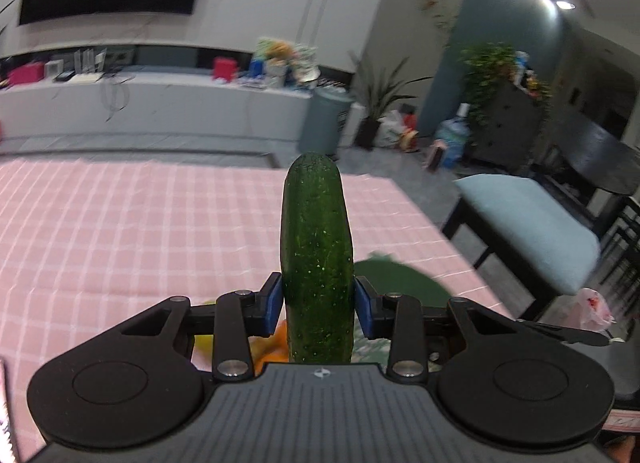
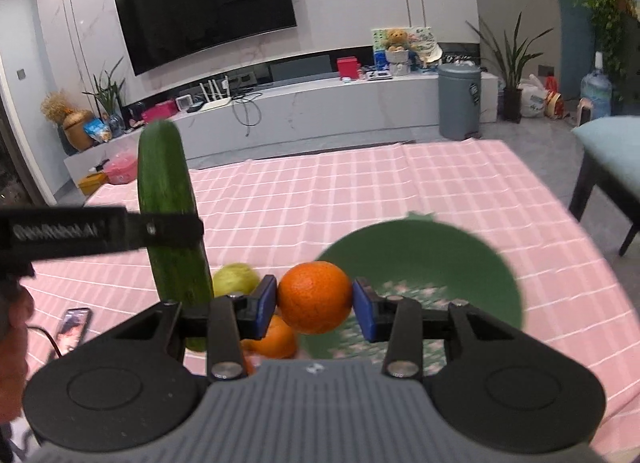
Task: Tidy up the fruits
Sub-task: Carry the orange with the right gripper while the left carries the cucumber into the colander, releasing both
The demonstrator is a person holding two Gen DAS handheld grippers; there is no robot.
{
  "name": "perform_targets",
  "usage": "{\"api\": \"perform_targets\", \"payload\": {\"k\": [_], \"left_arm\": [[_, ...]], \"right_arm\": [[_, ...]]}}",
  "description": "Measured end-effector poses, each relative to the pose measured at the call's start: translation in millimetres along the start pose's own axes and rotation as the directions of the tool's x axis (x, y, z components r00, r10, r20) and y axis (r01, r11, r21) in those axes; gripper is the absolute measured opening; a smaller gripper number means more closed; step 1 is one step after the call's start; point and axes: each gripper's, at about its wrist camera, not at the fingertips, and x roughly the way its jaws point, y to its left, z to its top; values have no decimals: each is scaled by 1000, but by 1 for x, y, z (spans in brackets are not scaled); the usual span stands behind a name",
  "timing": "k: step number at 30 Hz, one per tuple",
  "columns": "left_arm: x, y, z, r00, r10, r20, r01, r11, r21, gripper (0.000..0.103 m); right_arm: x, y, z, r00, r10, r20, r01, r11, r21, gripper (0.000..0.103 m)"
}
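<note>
My left tongs (image 1: 318, 303) clamp a cucumber (image 1: 316, 255) upright above the desk (image 1: 120, 231), its lower end hidden behind them. My right tongs (image 2: 315, 299) clamp an orange (image 2: 315, 297) above a blurred green bowl (image 2: 432, 255); below, a second orange (image 2: 278, 339) and a yellow-green fruit (image 2: 235, 279) are half hidden.

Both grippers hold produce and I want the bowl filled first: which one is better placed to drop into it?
Probably right: its gripper holds the orange just beside the green bowl; the left gripper holds the cucumber farther off.
</note>
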Motion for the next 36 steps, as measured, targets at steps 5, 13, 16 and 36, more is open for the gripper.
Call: {"api": "perform_targets", "payload": {"k": [5,13,16,36], "left_arm": [[26,-29,12,998,-70,-7,70,997,30,42],[77,-43,2,985,-71,-155,80,996,49,42],[92,-40,-7,973,-73,-219,85,995,49,42],[151,-38,-28,904,-46,-426,86,993,75,42]], "right_arm": [[-2,-25,13,999,-49,-8,49,998,-39,38],[23,-50,15,988,-109,-112,94,987,-131,38],[38,-55,10,979,-118,-166,91,983,-161,38],[108,-61,-12,904,-142,-403,42,968,-248,39]]}}
